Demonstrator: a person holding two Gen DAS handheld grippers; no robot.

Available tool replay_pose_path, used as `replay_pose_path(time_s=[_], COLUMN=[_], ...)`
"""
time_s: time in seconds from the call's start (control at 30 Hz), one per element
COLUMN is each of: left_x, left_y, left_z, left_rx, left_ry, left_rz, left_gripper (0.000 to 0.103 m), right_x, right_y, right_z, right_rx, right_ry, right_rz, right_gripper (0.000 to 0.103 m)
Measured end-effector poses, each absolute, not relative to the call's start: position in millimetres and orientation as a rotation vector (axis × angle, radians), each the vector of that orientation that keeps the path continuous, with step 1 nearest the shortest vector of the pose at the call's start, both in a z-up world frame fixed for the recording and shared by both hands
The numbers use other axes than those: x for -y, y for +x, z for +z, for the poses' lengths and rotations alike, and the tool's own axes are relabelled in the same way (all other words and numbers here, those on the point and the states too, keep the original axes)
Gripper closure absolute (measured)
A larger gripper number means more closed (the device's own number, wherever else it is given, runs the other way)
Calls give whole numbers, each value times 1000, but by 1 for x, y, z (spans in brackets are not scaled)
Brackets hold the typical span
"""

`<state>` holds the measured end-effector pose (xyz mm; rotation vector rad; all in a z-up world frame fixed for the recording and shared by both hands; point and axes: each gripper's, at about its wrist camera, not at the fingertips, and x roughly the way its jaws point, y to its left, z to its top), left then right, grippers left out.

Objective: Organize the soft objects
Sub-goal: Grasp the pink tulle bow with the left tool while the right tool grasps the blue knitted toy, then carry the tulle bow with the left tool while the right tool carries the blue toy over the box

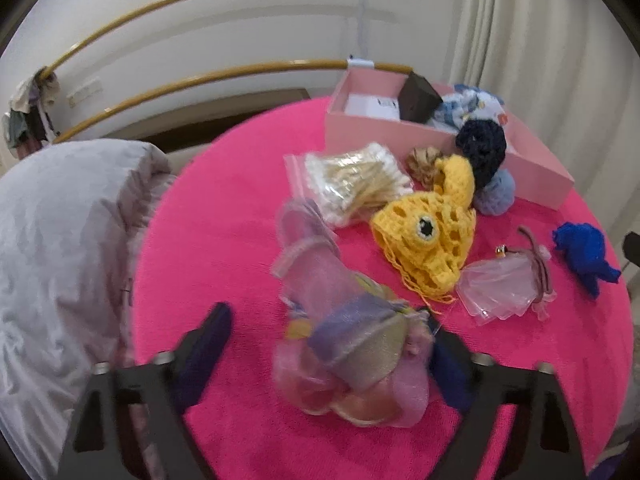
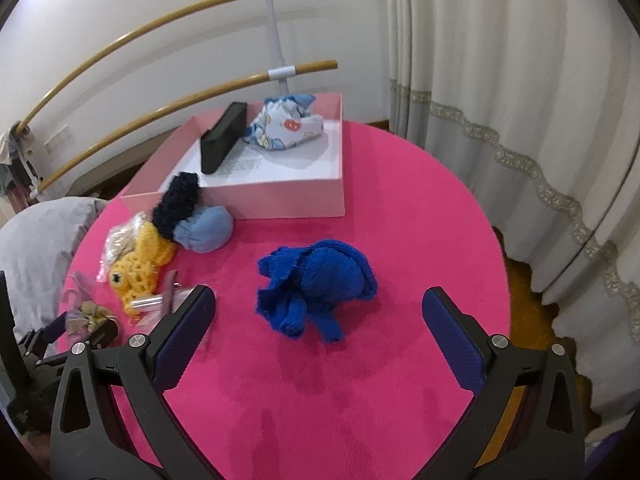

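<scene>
Sheer pink-lilac organza bundle (image 1: pixel 352 356) sits between the left gripper (image 1: pixel 332 344) jaws on the pink round table (image 1: pixel 224 240), nearer the right jaw. The right pad touches or overlaps its edge, the left pad stands clear of it, so not clenched on it. Bundle is motion-blurred, so what is inside it is hard to make out.

Blue knit toy (image 2: pixel 316 292) lies on the table just ahead of the right gripper (image 2: pixel 320 312), whose jaws are spread wide and clear of it on both sides.

Past the bundle lie a yellow crochet fish (image 1: pixel 428 240), a clear frilly pouch (image 1: pixel 500 284) and a zip bag of cotton swabs (image 1: pixel 352 184). The pink box (image 2: pixel 280 200) sits at the far table edge. A navy scrunchie (image 2: pixel 178 196) and a light blue fabric ball (image 2: pixel 206 228) touch its front wall.

Right wrist view alone shows the box interior: a floral cloth (image 2: pixel 288 128) and a black block (image 2: pixel 222 140) leaning inside. In that view the left gripper is at the left edge, partly cut off. Left wrist view alone shows a grey padded sleeve (image 1: pixel 60 264) in full, left of the table.
</scene>
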<state>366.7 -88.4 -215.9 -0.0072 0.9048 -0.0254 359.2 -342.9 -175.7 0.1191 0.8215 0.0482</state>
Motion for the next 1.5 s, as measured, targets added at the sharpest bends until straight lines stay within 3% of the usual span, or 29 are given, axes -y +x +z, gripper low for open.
replay_pose_path(time_s=[0.1,0.33,0.37,0.43,0.6,1.5], left_x=[94,99,100,101,100,99], left_y=[375,381,380,377,365,280], left_z=[-219,-220,-219,-217,-208,-129], left_rx=[-894,-890,-890,-889,-870,-748], left_ry=[14,25,26,30,44,40], left_rz=[-41,-52,-51,-50,-56,-93], left_gripper=[44,56,57,58,60,62], right_x=[344,338,336,334,337,316], right_y=[374,403,405,408,400,313], right_z=[-189,-217,-219,-227,-226,-142], right_rx=[-851,-906,-910,-927,-904,-723], right_ry=[123,101,95,88,93,129], right_rz=[46,69,70,65,76,256], right_gripper=[0,2,6,41,62,64])
